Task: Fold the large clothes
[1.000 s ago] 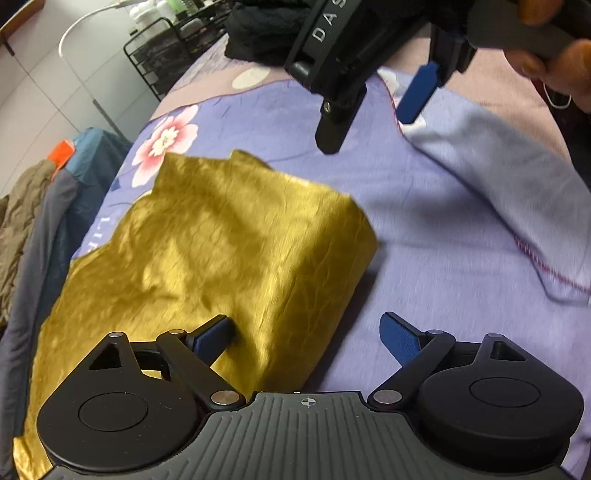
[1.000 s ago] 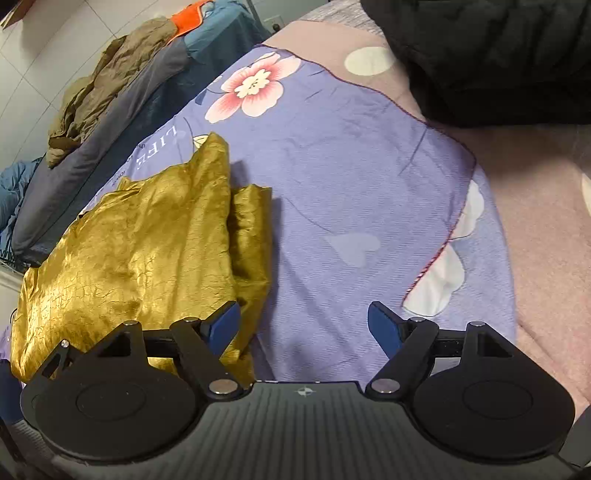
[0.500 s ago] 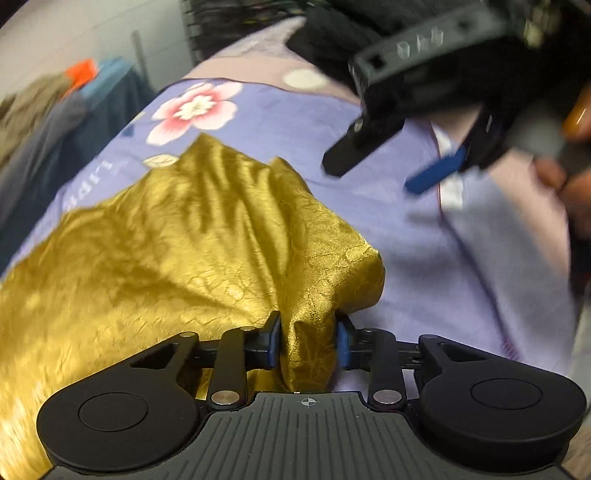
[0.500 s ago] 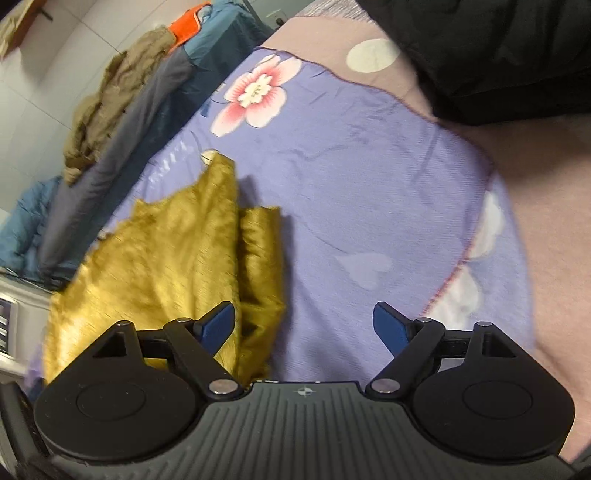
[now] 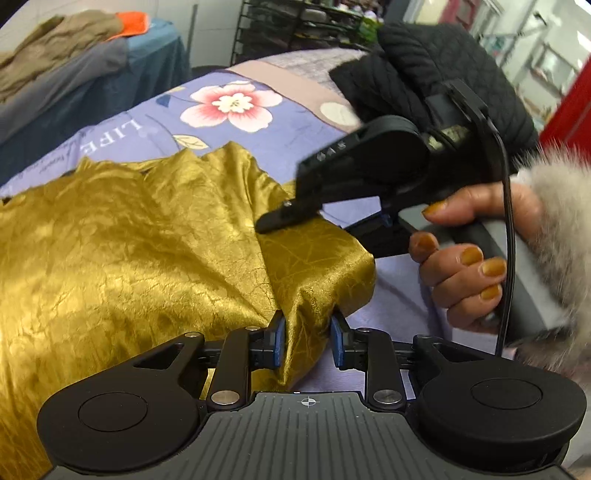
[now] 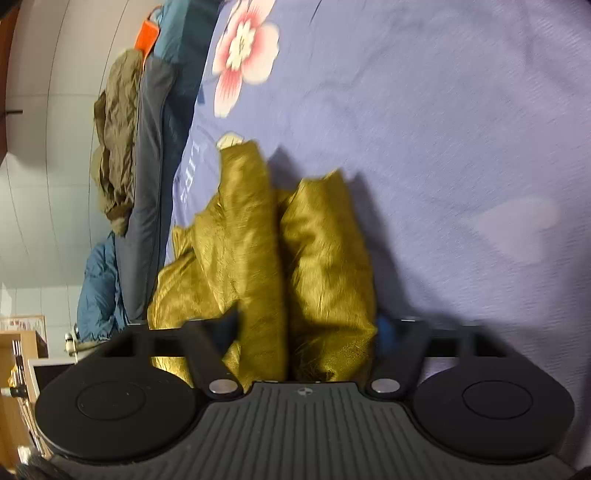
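A shiny gold garment (image 5: 140, 243) lies partly folded on a purple flowered sheet (image 5: 295, 147). My left gripper (image 5: 306, 338) is shut on the garment's near right corner, its blue pads pinching a fold of cloth. My right gripper (image 6: 306, 328) is turned on its side at the garment's right edge; gold folds (image 6: 325, 258) fill the space between its fingers, which stand apart around the cloth. In the left wrist view the right gripper (image 5: 332, 210) and the hand holding it sit just beyond the pinched corner.
A black quilted jacket (image 5: 443, 77) lies at the far end of the sheet. A pile of grey, blue and olive clothes (image 6: 125, 166) lies on the left side. A black wire rack (image 5: 288, 33) stands behind the bed.
My left gripper closed on the garment's corner and holds it. My right gripper moved down and left onto the garment's edge, rolling onto its side, its fingers now around the gold folds.
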`<state>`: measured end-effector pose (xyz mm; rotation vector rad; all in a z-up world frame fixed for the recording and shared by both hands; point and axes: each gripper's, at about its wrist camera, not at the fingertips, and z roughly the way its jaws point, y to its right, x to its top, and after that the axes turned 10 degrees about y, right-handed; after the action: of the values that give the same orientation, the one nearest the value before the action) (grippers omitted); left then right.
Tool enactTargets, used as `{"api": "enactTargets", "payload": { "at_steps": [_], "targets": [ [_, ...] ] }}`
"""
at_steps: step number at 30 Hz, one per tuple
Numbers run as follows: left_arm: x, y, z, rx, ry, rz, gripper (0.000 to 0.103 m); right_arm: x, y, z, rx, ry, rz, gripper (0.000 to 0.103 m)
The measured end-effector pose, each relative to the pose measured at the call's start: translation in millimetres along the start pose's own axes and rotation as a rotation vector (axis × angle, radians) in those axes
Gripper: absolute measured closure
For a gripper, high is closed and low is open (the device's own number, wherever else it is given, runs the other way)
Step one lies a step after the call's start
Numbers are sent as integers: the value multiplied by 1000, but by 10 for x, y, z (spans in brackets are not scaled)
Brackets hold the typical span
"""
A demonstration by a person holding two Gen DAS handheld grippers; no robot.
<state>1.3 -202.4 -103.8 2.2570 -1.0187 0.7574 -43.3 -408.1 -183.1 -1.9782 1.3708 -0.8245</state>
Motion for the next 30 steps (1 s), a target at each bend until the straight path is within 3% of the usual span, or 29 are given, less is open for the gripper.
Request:
{"api": "enactTargets", "payload": {
  "at_steps": [1,2,6,7,9,11,13,16,17,19,22,26,30],
  "targets": [
    [16,-18,-69,-1,13,-15,32,-19,-39,-2,-8,12,-15,65],
    [47,-43,-155,-6,29,-38,31,-30,-83,-22,-13,27,-30,75],
    [160,-270,-723,-21,187,-142,31,-50,-203,-177,5,68,-76,85],
    [177,-353,-863,7,220,-150,31,-50,-227,-204,0,73,-87,85],
    [179,-561,-1047,149,249,-114,31,-62,-263,-232,-11,74,-106,85],
    [128,-841,-1081,303,224,-66,31,-87,-295,-243,-11,79,-114,85],
    [72,-1180,-1012,370,172,-108,31,-106,-318,-252,-9,83,-109,85],
    [-49,-1388,-673,339,14,-44,32,-151,-365,-275,-5,91,-116,85],
    [-94,-1359,-533,314,-19,1,30,-167,-388,-283,-4,92,-119,85],
    [-176,-1310,-311,343,-50,68,30,-197,-444,-319,3,92,-122,85],
    [-204,-1457,-243,355,-25,-46,29,-249,-612,-390,30,80,-146,85],
    [-175,-1455,-280,333,-34,-18,29,-360,-965,-528,87,72,-215,85],
    [-159,-1478,-689,300,50,-117,24,-486,-1318,-571,119,48,-264,85]
  ]
}}
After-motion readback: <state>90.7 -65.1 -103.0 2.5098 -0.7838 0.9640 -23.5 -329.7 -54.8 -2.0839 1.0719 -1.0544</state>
